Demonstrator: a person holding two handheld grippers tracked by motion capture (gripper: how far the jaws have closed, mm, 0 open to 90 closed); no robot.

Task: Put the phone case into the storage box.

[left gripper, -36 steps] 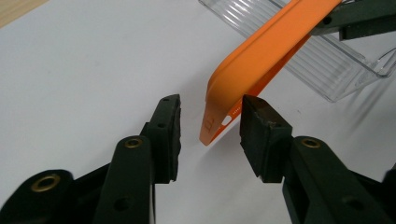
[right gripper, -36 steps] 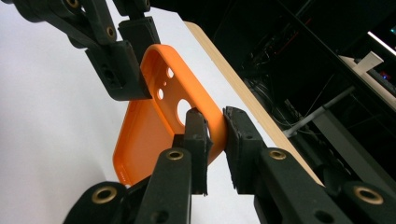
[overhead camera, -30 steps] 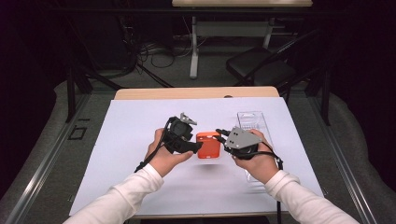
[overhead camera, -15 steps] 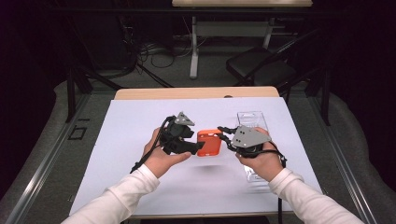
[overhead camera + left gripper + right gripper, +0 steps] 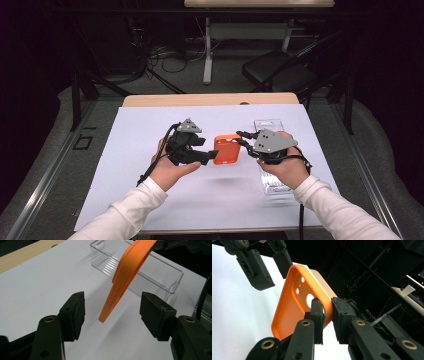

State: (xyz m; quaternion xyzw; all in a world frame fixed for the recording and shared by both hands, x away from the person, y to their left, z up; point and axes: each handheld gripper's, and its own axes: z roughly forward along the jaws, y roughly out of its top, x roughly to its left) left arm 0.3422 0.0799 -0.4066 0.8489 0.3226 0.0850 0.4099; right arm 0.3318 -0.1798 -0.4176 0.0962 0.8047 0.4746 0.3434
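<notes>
Above the middle of the white sheet covering the table (image 5: pixel 150 150), a soft orange phone case with rounded corners (image 5: pixel 227 149) hangs in the air between the two grippers, clear of the surface. The right gripper (image 5: pixel 243 141) holds it: in the right gripper view its two black jaws are pinched on one rim of the case (image 5: pixel 297 307), one pad inside the shell and the other against its outer wall, close to the large round camera hole. From the high view the case's long axis runs roughly away from the person, toward the far wooden edge of the table, with its broad face turned mostly up toward the camera. In the left gripper view the case (image 5: pixel 125 277) shows edge-on as a narrow curved strip, slanting from the upper right down to a free corner low in the middle, its side buttons facing the camera. The left gripper (image 5: pixel 212 156) has just been opening its jaws; they now stand apart on either side of that lower corner (image 5: pixel 111 312) without touching it. A clear ribbed plastic tray (image 5: pixel 140 267), long and rectangular, lies on the sheet beneath the right hand (image 5: pixel 285 170).
</notes>
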